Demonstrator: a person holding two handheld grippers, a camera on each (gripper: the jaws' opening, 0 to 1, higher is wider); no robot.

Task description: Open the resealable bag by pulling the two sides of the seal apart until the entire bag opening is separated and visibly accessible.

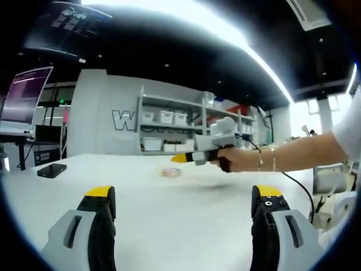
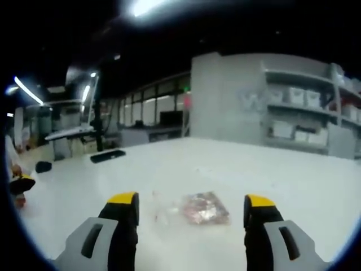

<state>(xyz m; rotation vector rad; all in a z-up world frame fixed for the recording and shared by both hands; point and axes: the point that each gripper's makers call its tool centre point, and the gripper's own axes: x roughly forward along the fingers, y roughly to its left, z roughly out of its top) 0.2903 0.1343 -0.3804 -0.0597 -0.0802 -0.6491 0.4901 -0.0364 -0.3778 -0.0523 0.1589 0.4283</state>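
Observation:
A small clear resealable bag with reddish contents lies flat on the white table, just ahead of my right gripper and between the lines of its jaws. That gripper is open and touches nothing. In the left gripper view the same bag is a small pinkish patch far out on the table. The right gripper, held by a person's hand, hovers just above and behind it with its yellow tip pointing left. My left gripper is open and empty, well short of the bag.
A dark phone lies on the table at the left, also seen as a phone in the right gripper view. A small black object sits near the left edge. Shelves with white bins stand behind the table, and a monitor stands far left.

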